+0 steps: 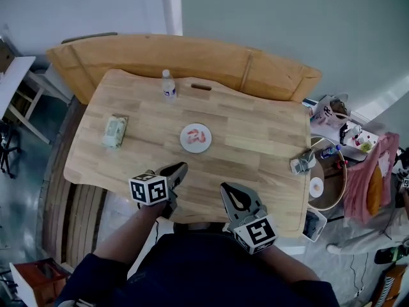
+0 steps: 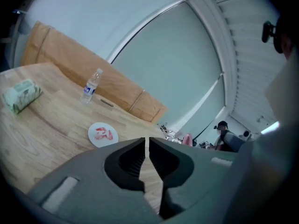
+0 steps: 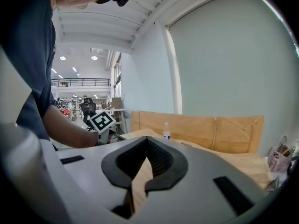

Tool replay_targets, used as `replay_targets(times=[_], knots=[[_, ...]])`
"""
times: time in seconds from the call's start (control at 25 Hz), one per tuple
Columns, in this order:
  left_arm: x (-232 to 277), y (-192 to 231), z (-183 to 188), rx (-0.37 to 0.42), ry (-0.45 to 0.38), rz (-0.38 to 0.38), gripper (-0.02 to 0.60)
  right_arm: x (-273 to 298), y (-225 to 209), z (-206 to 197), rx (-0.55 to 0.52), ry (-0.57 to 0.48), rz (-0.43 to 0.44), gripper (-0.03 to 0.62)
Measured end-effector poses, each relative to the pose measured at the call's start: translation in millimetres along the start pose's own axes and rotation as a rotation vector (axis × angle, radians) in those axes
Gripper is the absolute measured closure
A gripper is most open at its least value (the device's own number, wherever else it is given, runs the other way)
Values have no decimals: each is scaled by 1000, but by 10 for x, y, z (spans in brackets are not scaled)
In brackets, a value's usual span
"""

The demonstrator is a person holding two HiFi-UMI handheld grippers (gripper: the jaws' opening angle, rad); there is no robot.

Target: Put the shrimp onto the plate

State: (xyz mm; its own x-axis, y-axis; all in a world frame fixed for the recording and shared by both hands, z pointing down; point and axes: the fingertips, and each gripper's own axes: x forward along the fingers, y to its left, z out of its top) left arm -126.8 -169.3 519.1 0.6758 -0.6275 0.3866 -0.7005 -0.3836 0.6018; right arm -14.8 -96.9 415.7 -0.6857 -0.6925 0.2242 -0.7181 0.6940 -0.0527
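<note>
Hovering by the table (image 1: pixel 255 133) edge, the left claw (image 1: pixel 176 170) and right claw (image 1: pixel 232 194) were closed, holding nothing; a careless nudge could spill shrimp (image 1: pixel 196 135) off the plate (image 1: pixel 185 144).

A light wooden table (image 1: pixel 255 139) carries a white round plate (image 1: pixel 195 150) at its middle, a clear plastic bottle (image 1: pixel 168 85) near the far edge and a green soft pack (image 1: pixel 115 131) near the left edge.

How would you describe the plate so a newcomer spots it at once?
Find the light wooden table; near its middle lies a small round white plate. It is the only flat round thing on the tabletop and carries red-pink shrimp, unlike the upright clear bottle at the far edge and the greenish pack to the left.
</note>
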Motion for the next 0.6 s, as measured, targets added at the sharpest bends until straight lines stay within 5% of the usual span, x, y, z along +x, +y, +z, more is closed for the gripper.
replay_targets(times=[0.2, 0.6], knots=[[-395, -554, 80, 120, -66, -75, 559, -21, 158, 80, -16, -13, 2, 585], [-965, -1514, 124, 506, -189, -150, 575, -43, 447, 156, -24, -28, 35, 585]])
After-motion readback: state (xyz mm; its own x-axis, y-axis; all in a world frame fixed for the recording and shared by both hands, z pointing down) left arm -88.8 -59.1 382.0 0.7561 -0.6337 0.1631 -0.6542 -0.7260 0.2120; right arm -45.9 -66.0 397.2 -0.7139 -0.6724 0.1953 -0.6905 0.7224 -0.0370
